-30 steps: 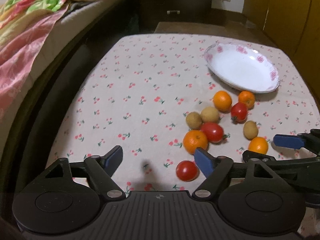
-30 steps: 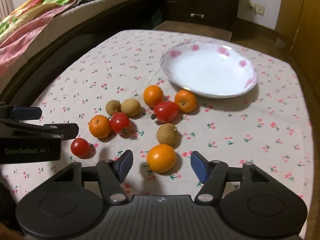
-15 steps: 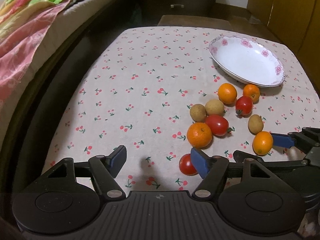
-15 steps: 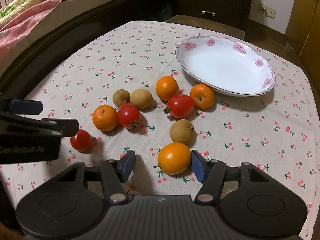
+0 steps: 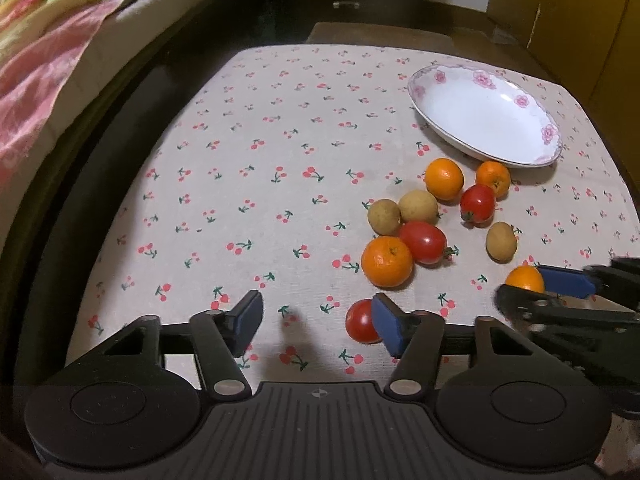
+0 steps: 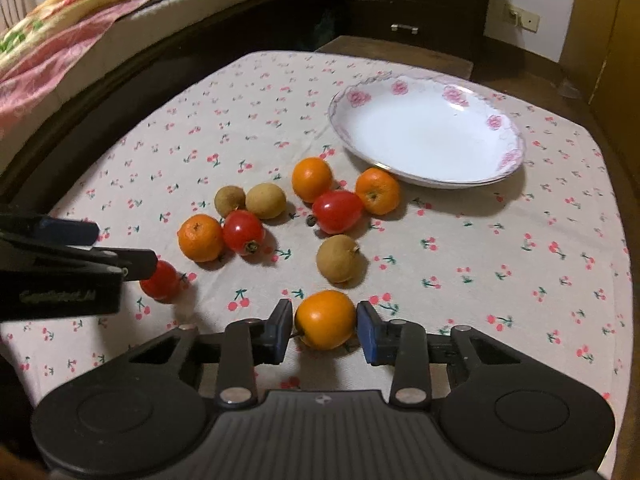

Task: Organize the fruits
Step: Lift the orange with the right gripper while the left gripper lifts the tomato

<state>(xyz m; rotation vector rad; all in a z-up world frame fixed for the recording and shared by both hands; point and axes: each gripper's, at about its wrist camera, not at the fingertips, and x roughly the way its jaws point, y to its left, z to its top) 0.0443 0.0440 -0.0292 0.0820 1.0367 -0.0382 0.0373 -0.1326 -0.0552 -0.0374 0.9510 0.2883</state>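
Observation:
On the cherry-print cloth lies a cluster of oranges, red tomatoes and small brown fruits. My right gripper [image 6: 323,334] is closing on the nearest orange [image 6: 326,319], and both blue pads touch its sides. My left gripper [image 5: 318,320] is closing too. A small red tomato [image 5: 361,322] lies between its fingers against the right pad, while the left pad stands well off it. A white plate [image 6: 424,136] with pink flowers sits empty at the back right. Each gripper also shows at the edge of the other's view.
A larger orange [image 5: 386,261] and a tomato [image 5: 423,241] lie just beyond the left gripper. A brown fruit [image 6: 338,258] sits right behind the gripped orange. A bed with a bright quilt [image 5: 44,40] runs along the left, and dark drawers [image 6: 408,4] stand behind the table.
Both grippers have narrowed. The right pads went from wide apart to touching the orange's sides. The left gripper's right pad has come up against the red tomato.

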